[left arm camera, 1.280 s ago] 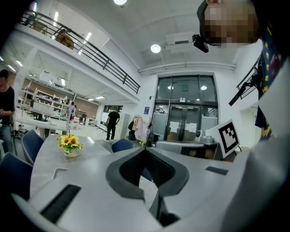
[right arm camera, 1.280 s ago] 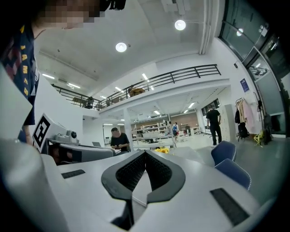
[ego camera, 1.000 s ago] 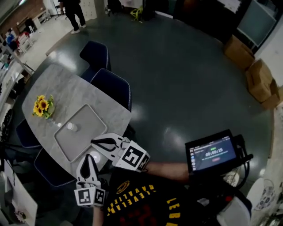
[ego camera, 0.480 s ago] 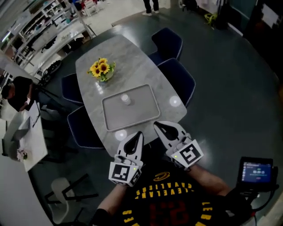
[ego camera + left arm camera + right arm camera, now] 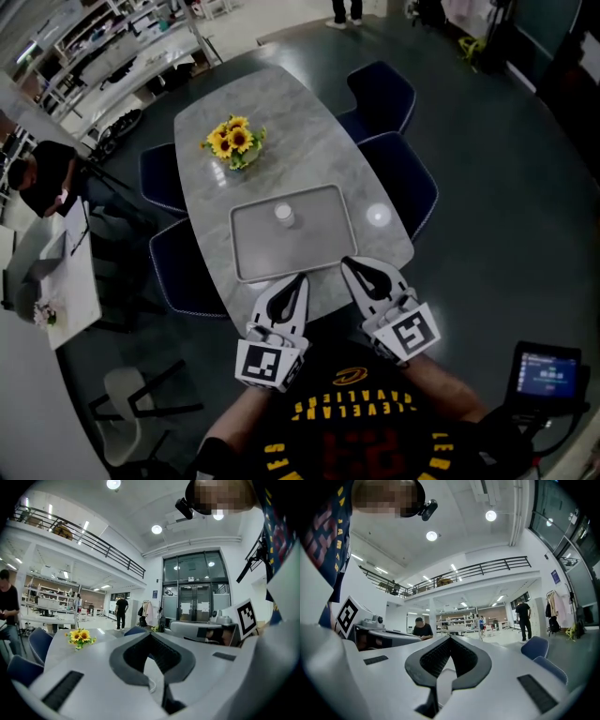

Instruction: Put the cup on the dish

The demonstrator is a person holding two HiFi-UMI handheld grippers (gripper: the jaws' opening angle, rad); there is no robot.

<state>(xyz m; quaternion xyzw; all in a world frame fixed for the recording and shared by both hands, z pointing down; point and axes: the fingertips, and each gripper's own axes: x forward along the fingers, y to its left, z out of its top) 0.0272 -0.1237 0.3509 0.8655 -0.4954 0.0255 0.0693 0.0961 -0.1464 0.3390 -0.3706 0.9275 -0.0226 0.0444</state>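
I hold left tongs [image 5: 298,278] and right tongs [image 5: 347,263] closed, empty, over the worktop's [image 5: 281,122] near edge (cup [image 5: 284,215] stands on the tray [image 5: 309,251]).

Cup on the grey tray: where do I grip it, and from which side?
Take the cup by its side wall, jaws level. It seems to stand upright, alone in the far half of the tray, so come from the near edge, over the low rim. The right gripper is shut; open it first.
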